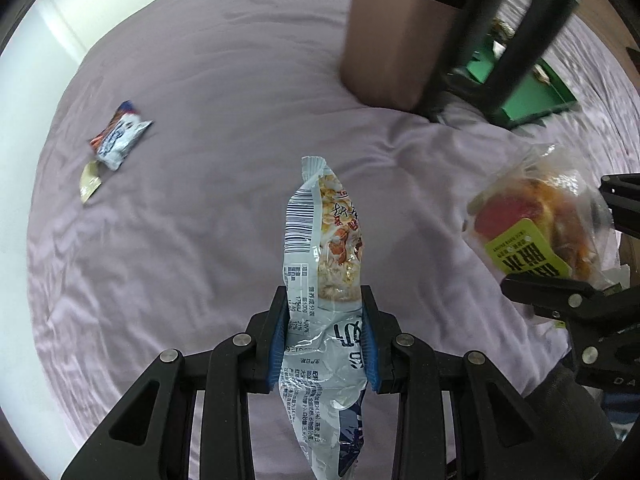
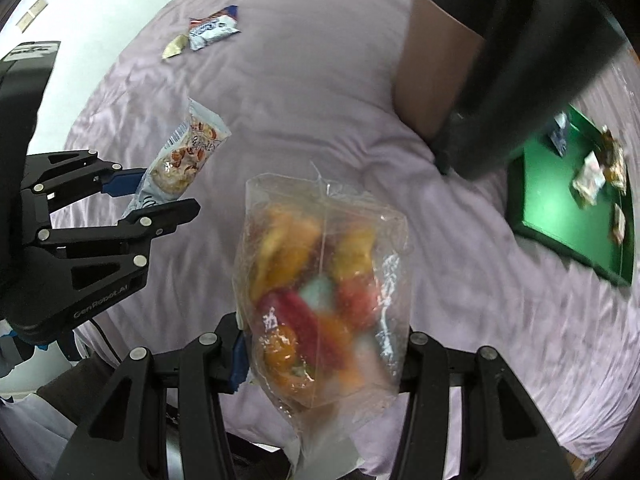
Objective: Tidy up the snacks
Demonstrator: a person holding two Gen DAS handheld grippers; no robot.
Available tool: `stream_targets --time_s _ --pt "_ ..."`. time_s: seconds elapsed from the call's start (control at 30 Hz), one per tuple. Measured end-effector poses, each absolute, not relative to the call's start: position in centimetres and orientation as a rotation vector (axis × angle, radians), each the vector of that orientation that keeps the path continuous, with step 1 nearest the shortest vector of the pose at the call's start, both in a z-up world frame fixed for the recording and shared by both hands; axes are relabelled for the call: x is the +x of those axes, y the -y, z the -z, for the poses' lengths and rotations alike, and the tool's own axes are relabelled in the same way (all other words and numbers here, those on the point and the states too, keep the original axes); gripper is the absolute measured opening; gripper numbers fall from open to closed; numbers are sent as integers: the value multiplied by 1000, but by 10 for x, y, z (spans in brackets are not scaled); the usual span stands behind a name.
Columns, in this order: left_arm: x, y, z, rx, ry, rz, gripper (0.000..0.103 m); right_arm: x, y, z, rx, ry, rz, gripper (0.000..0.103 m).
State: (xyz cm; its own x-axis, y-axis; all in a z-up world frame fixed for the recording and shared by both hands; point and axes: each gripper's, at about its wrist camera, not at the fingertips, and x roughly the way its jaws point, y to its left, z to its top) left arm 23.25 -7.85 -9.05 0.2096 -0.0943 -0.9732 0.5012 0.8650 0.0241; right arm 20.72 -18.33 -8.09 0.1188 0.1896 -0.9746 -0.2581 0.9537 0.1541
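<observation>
While snacks [image 2: 591,178] lie inside, green tray [image 2: 560,216] sits on bedsheet [image 2: 280,92].

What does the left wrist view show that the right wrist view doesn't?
Left wrist only: the barcode side of the pale snack packet clamped in the left tool.
Right wrist only: small packets lying inside the green tray.
Both: the clear bag of colourful snacks in the right tool, the blue-white packet and the purple cloth.

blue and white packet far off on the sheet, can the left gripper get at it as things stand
Probably not yet: the way over the sheet to the blue and white packet is clear, but the left gripper is shut on a snack packet.
</observation>
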Motion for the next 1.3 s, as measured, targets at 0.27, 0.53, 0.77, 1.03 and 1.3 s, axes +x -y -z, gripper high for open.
stream_targets --time_s 0.27,0.53,0.77,1.03,1.3 --pt "226 98 91 406 -1297 475 28 200 200 86 -29 -1427 -291 51" --pt "224 108 94 417 -1298 496 28 193 215 87 -14 -1435 -255 51" --pt "219 121 94 437 -1297 531 28 188 239 86 27 -1431 -195 51" --pt "211 148 92 457 -1295 592 28 175 277 87 88 -1428 -112 51" --pt "200 187 88 488 -1286 673 28 166 325 85 151 -1404 -16 51"
